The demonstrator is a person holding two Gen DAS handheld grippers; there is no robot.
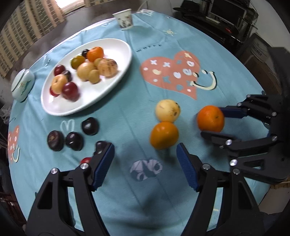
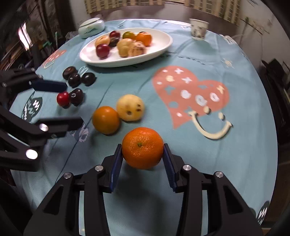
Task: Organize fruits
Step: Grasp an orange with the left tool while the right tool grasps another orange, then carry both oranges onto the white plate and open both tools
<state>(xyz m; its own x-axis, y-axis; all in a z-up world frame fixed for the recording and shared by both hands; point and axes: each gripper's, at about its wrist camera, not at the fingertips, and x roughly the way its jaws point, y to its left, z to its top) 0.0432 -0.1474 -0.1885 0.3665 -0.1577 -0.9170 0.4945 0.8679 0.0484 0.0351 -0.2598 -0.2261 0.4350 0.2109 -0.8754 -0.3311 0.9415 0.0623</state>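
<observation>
My right gripper [image 2: 142, 154] is shut on an orange [image 2: 142, 148], with both blue pads against its sides, low over the teal tablecloth [image 2: 181, 145]. In the left wrist view that orange [image 1: 210, 118] shows between the right gripper's fingers at the right. My left gripper [image 1: 145, 154] stands open with only cloth between its fingers. Just beyond it lie a second orange [image 1: 164, 135] and a pale yellow fruit [image 1: 167, 110], touching each other. Three dark plums [image 1: 74, 141] lie to its left. A small red fruit [image 1: 85, 160] is half hidden behind its left finger. The white oval plate [image 1: 116, 45] holds several fruits.
A paper cup [image 1: 124, 19] stands at the table's far edge. A lidded ceramic jar [image 1: 22, 85] sits left of the plate. Dark equipment [image 1: 226, 16] stands beyond the table at the back right. A red heart print [image 1: 170, 72] marks the cloth right of the plate.
</observation>
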